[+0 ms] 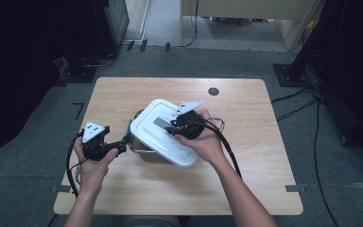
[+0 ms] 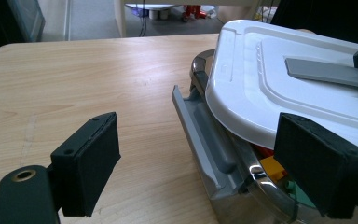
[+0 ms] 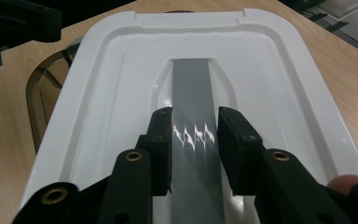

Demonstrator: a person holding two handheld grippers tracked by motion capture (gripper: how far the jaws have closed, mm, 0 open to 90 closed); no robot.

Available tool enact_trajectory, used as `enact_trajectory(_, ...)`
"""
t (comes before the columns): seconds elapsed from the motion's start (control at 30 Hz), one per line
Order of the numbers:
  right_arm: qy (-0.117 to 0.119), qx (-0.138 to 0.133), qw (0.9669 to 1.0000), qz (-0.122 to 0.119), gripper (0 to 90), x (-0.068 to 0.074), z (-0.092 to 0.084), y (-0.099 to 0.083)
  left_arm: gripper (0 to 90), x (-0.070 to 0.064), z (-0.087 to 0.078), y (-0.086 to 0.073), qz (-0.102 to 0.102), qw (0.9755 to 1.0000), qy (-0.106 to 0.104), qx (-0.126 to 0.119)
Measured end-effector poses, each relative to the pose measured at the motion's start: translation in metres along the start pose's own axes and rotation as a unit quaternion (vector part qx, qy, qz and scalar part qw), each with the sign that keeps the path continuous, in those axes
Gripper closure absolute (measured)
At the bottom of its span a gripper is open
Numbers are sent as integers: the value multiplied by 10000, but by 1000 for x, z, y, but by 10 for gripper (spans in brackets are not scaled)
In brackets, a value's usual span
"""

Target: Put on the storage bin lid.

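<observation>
A white lid with a grey strip handle lies tilted and askew over a metal container. Coloured pieces show under the lid's raised edge. My right gripper is over the lid, its pads on either side of the handle with a slim gap, so it is open. My left gripper is wide open at the container's left side. One of its pads is in front of the lid's edge, and nothing is gripped.
The wooden table has a small dark round hole near its far edge. Bare wood lies left of and in front of the container. Cables and dark stands are on the floor around the table.
</observation>
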State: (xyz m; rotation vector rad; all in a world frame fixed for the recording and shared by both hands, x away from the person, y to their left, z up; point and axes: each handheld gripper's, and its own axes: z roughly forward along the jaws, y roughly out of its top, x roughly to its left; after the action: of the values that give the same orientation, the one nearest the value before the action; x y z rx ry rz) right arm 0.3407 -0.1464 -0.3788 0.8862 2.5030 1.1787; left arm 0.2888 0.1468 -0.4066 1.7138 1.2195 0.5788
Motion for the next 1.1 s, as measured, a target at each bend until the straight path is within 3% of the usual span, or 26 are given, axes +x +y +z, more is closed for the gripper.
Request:
enact_trajectory(0.07,24,-74,10000,25,559,-1,-3,0,141,1,0,0,-50,10000,-24,-7)
enact_trajectory(0.2,-147,-350,9989,277,499,-5,-19,-3,146,1,0,0,-119,9999,-88,-13)
enact_trajectory(0.4,-745,-385,9945,633,444,-12,-45,-20,148,-5,-2,5,-129,9999,-42,-89)
enact_trajectory(0.53,-1103,-364,9891,902,452,-21,-57,-35,209,-8,2,9,-154,9999,34,-22)
enact_trajectory(0.67,-1212,-403,9867,1008,442,-24,-64,-44,231,-12,9,15,-14,9999,103,93)
enact_trajectory(0.8,-1171,-271,9862,1141,408,-27,-62,-49,264,-13,16,21,-61,9998,101,171)
enact_trajectory(0.9,-1260,-236,9831,1309,409,-31,-60,-54,287,-17,22,21,-11,9996,82,276)
enact_trajectory(1.1,-1370,-369,9774,1569,427,-40,-62,-66,324,-15,31,22,-166,9993,174,282)
